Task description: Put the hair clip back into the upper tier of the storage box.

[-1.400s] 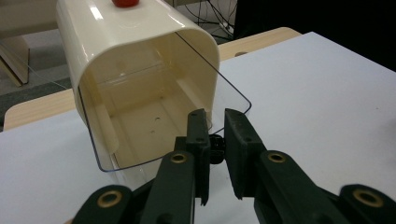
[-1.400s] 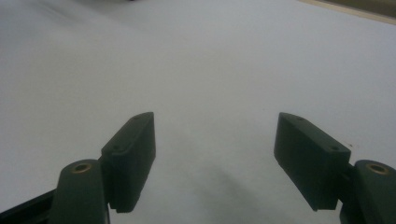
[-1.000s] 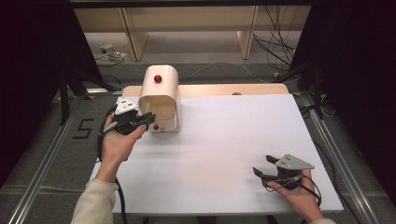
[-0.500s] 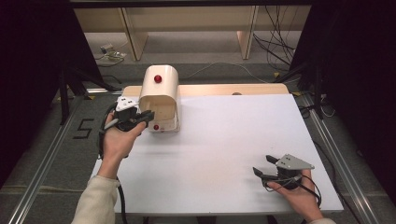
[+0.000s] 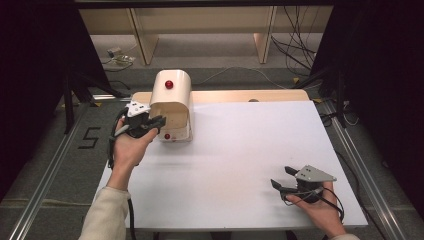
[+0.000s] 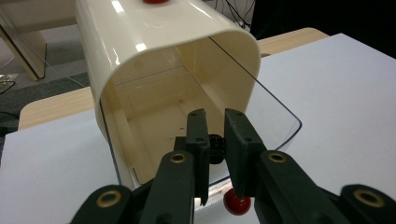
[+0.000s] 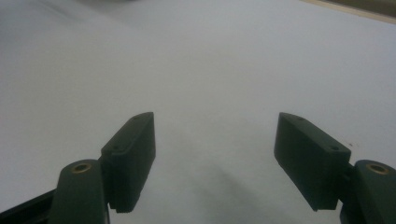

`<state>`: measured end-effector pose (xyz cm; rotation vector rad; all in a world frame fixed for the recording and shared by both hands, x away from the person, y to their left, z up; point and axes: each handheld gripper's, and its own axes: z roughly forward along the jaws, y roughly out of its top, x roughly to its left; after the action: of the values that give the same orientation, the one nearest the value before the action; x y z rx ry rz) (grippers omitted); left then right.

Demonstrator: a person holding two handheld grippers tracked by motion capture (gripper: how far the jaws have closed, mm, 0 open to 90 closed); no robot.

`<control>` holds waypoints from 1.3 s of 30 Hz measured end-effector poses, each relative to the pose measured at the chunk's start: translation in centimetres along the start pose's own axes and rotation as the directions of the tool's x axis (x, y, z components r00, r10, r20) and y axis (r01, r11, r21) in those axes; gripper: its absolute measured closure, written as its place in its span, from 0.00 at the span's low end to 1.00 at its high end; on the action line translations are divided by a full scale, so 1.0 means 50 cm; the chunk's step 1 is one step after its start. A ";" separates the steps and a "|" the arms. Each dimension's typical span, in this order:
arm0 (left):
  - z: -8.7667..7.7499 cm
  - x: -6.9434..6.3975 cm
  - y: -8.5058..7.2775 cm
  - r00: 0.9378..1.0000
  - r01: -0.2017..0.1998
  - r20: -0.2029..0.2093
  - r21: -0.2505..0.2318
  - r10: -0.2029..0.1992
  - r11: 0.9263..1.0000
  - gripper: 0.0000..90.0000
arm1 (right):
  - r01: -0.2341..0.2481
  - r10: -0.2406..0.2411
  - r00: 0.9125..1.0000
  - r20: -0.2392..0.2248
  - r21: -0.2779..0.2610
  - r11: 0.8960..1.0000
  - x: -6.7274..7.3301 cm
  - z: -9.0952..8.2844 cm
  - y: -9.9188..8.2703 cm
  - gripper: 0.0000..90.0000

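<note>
Desk: white desk (image 5: 240, 150), cream box (image 5: 172, 102) at far left edge.
Left gripper (image 6: 217, 140): jaws pinched, seemingly on the clear lid's (image 6: 275, 116) small dark knob (image 6: 215, 142).
Right gripper (image 7: 215, 154): jaws wide, empty, near right corner.
Tip: pull smoothly along the lid's track, grip firm.

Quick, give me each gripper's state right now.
Left gripper: jaws nearly together at the open front of the cream bread box, with a small black knob between them.
Right gripper: open, holding nothing, over the white table.

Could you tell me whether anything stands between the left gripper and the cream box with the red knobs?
Nothing visible does. The left gripper is right at the open front of the cream box, its jaws nearly together around a small dark knob at the clear drawer's front wall. The right gripper rests apart, over the white table.
</note>
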<state>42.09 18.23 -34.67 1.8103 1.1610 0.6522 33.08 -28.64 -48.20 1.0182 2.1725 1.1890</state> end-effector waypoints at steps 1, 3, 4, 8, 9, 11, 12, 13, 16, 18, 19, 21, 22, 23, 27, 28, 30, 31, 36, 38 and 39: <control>0.000 0.000 0.000 1.000 0.000 0.000 0.000 0.000 1.000 0.89 | 0.000 0.000 1.000 0.001 0.000 1.000 0.000 0.000 0.000 0.34; 0.003 -0.001 0.001 1.000 -0.011 -0.011 0.003 0.011 1.000 0.89 | 0.001 -0.001 1.000 -0.001 -0.001 1.000 0.000 0.000 0.000 0.34; 0.004 -0.002 0.001 1.000 -0.014 -0.012 0.003 0.014 1.000 0.89 | 0.000 0.000 1.000 0.000 0.000 1.000 0.000 0.000 0.000 0.34; 0.009 -0.001 0.002 1.000 -0.010 -0.008 0.005 0.010 1.000 0.89 | 0.000 0.000 1.000 0.000 -0.001 1.000 0.000 0.000 0.000 0.34; 0.009 -0.001 0.002 1.000 -0.009 -0.008 0.006 0.009 1.000 0.89 | 0.000 0.000 1.000 0.000 0.000 1.000 0.000 0.000 0.000 0.34; 0.011 -0.001 0.003 1.000 -0.008 -0.009 0.009 0.008 1.000 0.89 | 0.000 0.000 1.000 0.001 0.000 1.000 0.000 0.000 0.000 0.34; 0.012 0.000 0.003 1.000 -0.008 -0.009 0.008 0.008 1.000 0.89 | 0.000 0.000 1.000 0.001 0.001 1.000 0.000 0.000 0.000 0.34; 0.013 0.000 0.003 1.000 -0.006 -0.010 0.007 0.006 1.000 0.89 | 0.000 0.000 1.000 0.000 0.001 1.000 0.000 0.000 0.000 0.33; 0.017 -0.001 0.003 1.000 -0.004 -0.012 0.005 0.004 1.000 0.89 | 0.000 0.000 1.000 0.000 0.000 1.000 0.000 0.000 0.000 0.33; 0.019 -0.001 0.003 1.000 -0.005 -0.016 0.006 0.005 1.000 0.88 | 0.000 0.000 1.000 0.001 0.000 1.000 0.000 0.000 0.000 0.33; 0.020 0.000 0.003 1.000 -0.009 -0.015 0.008 0.009 1.000 0.88 | 0.000 0.000 1.000 0.001 0.000 1.000 0.000 0.000 0.000 0.33; 0.022 0.001 0.003 1.000 -0.009 -0.020 0.005 0.009 1.000 0.88 | 0.000 0.000 1.000 0.000 0.001 1.000 0.000 0.000 0.000 0.33; 0.023 0.001 0.003 1.000 -0.007 -0.021 0.004 0.007 1.000 0.88 | -0.001 0.001 1.000 -0.001 0.000 1.000 0.000 0.001 0.000 0.33; 0.024 0.001 0.003 1.000 -0.008 -0.024 0.006 0.008 1.000 0.88 | 0.000 0.000 1.000 -0.004 -0.004 1.000 0.000 0.002 -0.001 0.33; 0.028 0.003 0.002 1.000 -0.007 -0.028 0.006 0.007 1.000 0.88 | -0.002 0.002 1.000 -0.004 -0.003 1.000 0.000 0.002 -0.001 0.33; 0.029 0.003 0.002 1.000 -0.008 -0.026 0.009 0.009 1.000 0.88 | -0.002 0.002 1.000 -0.004 -0.003 1.000 0.000 0.002 -0.001 0.33; 0.030 0.004 0.002 1.000 -0.009 -0.029 0.008 0.010 1.000 0.88 | -0.003 0.003 1.000 -0.004 0.001 1.000 0.000 0.002 -0.001 0.33; 0.031 0.004 0.002 1.000 -0.009 -0.028 0.009 0.009 1.000 0.88 | -0.003 0.003 1.000 -0.003 0.001 1.000 0.000 0.002 -0.001 0.33; 0.037 0.004 0.002 0.999 -0.009 -0.034 0.017 0.010 1.000 0.88 | -0.002 0.002 1.000 -0.003 0.002 1.000 0.000 0.002 -0.001 0.33; 0.039 0.004 0.002 0.999 -0.009 -0.032 0.015 0.009 1.000 0.88 | -0.002 0.002 1.000 -0.004 0.001 1.000 -0.001 0.002 -0.001 0.33; 0.040 0.004 0.002 0.999 -0.010 -0.034 0.016 0.010 1.000 0.88 | -0.002 0.002 1.000 -0.003 0.001 1.000 0.000 0.002 -0.001 0.33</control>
<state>43.81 17.63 -35.55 1.8257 1.1836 0.6840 33.15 -28.62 -48.31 1.0205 2.1754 1.1911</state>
